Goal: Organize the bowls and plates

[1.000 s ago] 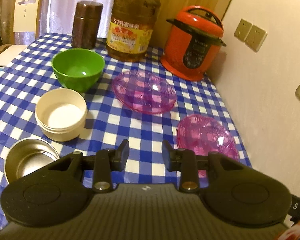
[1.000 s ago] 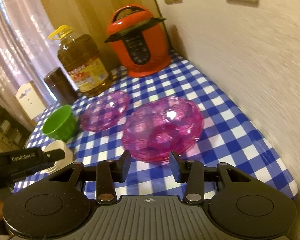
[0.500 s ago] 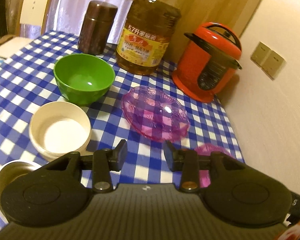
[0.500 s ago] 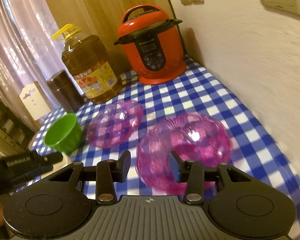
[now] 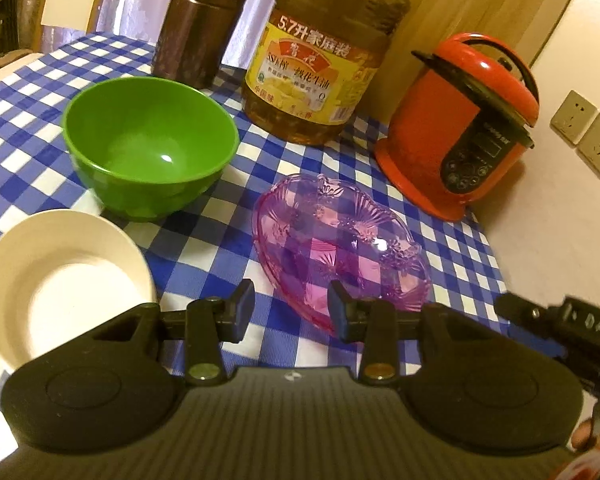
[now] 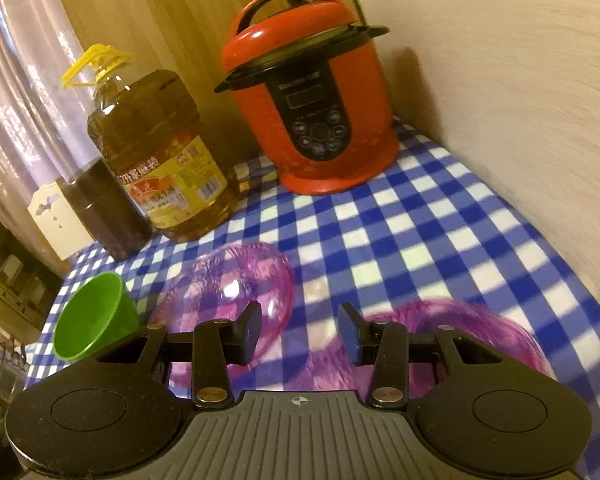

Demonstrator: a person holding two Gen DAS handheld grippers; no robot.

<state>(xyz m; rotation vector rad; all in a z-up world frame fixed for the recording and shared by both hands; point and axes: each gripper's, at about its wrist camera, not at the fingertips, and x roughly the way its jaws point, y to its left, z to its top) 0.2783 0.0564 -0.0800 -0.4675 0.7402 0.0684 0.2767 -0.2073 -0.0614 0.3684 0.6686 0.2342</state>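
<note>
Left gripper (image 5: 291, 306): jaws apart, gripping nothing, over the near rim of a clear pink patterned glass dish (image 5: 340, 248) lying on the blue-checked desk (image 5: 452, 240). Right gripper (image 6: 299, 332): jaws apart, empty, above a second pink dish (image 6: 480, 332), blurred. Green bowl (image 5: 150, 152) and cream bowl (image 5: 60, 284) both hold nothing. Behind stand oil jug (image 5: 320, 64), brown canister (image 5: 200, 28) and red cooker (image 5: 464, 128). Only the left view shows the cream bowl.
</note>
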